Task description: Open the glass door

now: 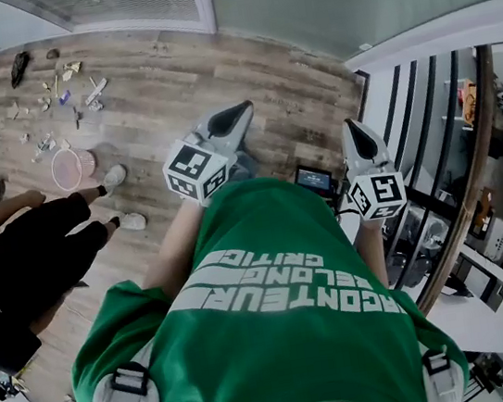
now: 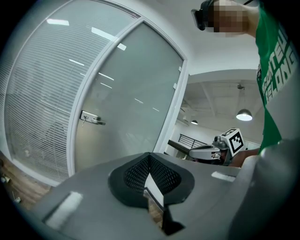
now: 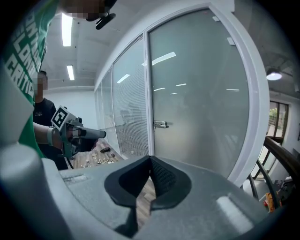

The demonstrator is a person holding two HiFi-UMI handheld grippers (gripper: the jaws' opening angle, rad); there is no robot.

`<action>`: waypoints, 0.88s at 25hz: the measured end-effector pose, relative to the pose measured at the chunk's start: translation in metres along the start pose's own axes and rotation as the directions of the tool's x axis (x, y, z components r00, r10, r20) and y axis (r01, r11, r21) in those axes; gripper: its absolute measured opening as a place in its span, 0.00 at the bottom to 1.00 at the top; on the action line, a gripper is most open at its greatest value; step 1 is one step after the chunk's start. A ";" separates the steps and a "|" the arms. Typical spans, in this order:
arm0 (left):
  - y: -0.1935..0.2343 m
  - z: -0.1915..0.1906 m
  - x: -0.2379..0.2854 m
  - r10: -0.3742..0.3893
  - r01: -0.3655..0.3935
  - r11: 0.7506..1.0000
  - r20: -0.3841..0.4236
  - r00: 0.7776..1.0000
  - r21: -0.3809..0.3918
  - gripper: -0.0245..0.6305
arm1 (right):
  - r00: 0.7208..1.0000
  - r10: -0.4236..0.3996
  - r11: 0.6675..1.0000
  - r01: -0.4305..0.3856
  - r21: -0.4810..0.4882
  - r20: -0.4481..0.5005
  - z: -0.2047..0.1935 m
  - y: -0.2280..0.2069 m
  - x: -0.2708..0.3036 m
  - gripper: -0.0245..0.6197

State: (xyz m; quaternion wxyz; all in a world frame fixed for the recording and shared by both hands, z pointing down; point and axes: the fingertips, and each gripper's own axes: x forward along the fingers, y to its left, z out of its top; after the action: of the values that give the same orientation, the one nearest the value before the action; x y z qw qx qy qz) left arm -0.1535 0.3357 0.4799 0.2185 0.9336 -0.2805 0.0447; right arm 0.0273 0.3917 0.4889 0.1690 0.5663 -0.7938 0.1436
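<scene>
We note: shirt green, white lettering. Door frosted pale grey, frame white. Blinds left of door finely striped. Floor before door brown wood-grain. Left gripper and right gripper grey; pads black, cross-hatched; cubes black-and-white squares.

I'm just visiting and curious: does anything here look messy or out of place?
Yes: small odds and ends lie scattered over the wooden floor near a pink round object, like clutter left out. The frosted glass door looks shut and intact.
</scene>
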 end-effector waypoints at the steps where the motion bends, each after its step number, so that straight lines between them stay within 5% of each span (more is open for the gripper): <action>1: 0.009 0.003 -0.001 0.000 0.000 1.000 0.003 1.000 -0.003 0.05 | 1.000 0.000 1.000 0.000 -0.004 -0.004 0.004 0.003 0.006 0.03; 22: 0.090 0.051 -0.002 0.029 -0.024 0.999 0.106 0.994 -0.046 0.05 | 0.999 -0.037 0.996 0.037 -0.082 0.005 0.052 -0.016 0.059 0.03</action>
State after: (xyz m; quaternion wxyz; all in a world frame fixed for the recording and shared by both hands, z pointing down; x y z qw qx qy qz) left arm -0.2059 0.2471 0.4678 0.2235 0.9258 -0.3048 -0.0085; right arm 0.0189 0.3144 0.4680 0.1933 0.5737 -0.7887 0.1069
